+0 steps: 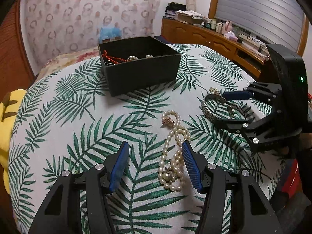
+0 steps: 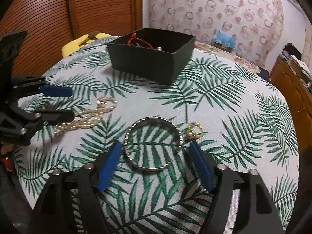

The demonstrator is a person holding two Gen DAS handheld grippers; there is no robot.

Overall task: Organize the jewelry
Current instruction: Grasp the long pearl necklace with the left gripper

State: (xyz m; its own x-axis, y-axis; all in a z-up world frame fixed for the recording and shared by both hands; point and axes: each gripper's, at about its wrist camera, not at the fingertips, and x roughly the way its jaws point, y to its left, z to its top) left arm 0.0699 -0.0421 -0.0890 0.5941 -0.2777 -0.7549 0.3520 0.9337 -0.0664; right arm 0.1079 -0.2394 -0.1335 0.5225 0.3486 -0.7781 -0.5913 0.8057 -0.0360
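- Left wrist view: the left gripper (image 1: 155, 162) hangs low over the leaf-print cloth (image 1: 81, 105), its blue pads spread with nothing pinched. The pearl necklace (image 1: 174, 152) lies in a loose heap mostly between them, with the right-hand pad over or against one strand — I cannot tell which.
- Same view: the black box (image 1: 142, 74) stands well beyond on the cloth, open-topped, with a red cord (image 1: 113, 57) and a few pearls already inside. My judgement is that the step in hand is picking up the necklace; it would go best by centring the pads over the thickest bunch near the clasp, so that several strands are caught at once and none trails.
- Right wrist view: the right gripper (image 2: 155, 164) is also spread wide and holds nothing. The silver cuff bangle (image 2: 154, 144) lies flat between its pads, touching neither as far as I can see.
- Same view: a gold ring with a pearl (image 2: 194, 131) sits just beside the bangle's gap — a closing pad could knock it, so the grip should probably come across the bangle's solid sides, clear of the ring.
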